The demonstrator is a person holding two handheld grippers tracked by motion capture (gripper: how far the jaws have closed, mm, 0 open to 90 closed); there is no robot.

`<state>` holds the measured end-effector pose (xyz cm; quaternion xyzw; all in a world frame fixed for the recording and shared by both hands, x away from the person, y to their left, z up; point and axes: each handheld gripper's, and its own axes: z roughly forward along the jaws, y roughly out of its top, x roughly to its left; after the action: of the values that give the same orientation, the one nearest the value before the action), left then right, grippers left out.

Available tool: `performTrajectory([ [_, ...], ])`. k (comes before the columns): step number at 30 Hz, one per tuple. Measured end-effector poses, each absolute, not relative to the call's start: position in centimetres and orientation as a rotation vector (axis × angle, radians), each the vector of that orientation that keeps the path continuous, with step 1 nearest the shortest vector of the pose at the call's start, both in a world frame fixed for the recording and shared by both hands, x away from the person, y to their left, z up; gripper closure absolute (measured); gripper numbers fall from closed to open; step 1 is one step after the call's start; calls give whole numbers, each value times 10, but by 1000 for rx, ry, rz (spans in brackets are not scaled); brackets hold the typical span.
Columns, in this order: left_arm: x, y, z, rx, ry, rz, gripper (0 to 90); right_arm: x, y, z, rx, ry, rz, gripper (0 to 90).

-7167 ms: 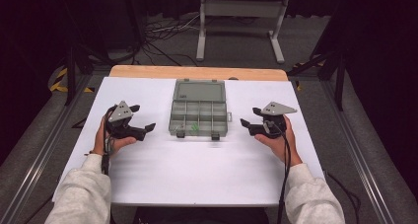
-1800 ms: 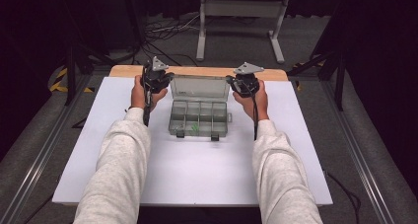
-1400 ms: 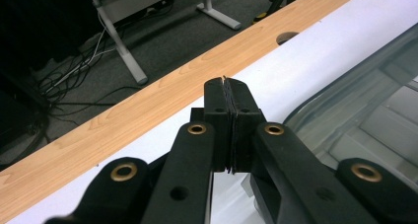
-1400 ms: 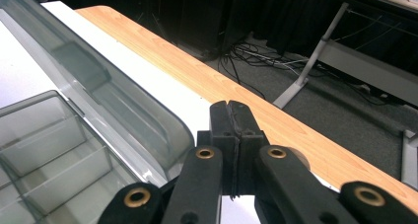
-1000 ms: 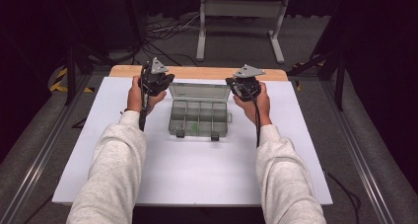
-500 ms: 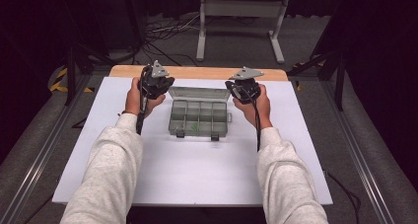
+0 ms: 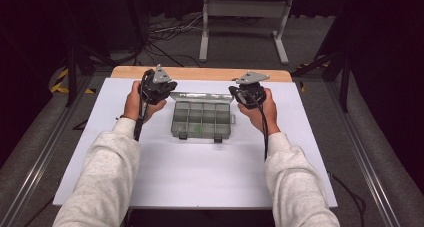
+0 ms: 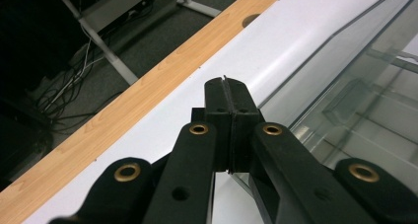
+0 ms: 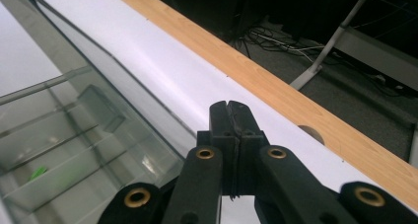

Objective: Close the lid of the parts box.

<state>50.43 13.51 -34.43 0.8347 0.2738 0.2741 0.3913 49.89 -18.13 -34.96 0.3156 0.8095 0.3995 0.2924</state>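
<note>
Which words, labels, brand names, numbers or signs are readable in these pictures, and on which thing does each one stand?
No text is readable.
Clear plastic compartment box: a small green mark inside, too blurred to tell whether it is writing.
Black two-jaw grippers, left and right: no markings show.

Clear grey-tinted plastic compartment box (image 7: 201, 119) — small green mark inside; white worktop (image 7: 200, 172) with pale wood-grain far edge; black tools — brass-coloured rivets.

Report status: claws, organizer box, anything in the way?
Left claw shut, right claw shut, nothing between the jaws. Organizer box on white table, clear lid tilted up at its far edge. Nothing in the way.
</note>
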Motion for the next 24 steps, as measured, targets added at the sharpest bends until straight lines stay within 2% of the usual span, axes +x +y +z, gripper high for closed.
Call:
performTrajectory([
  [8, 489, 140, -345, 2153, 634, 693, 900, 481, -183, -351, 793, 2224, 1060, 900],
  [24, 460, 138, -356, 2186, 514, 604, 900, 457, -177, -365, 725, 2332, 1031, 900],
])
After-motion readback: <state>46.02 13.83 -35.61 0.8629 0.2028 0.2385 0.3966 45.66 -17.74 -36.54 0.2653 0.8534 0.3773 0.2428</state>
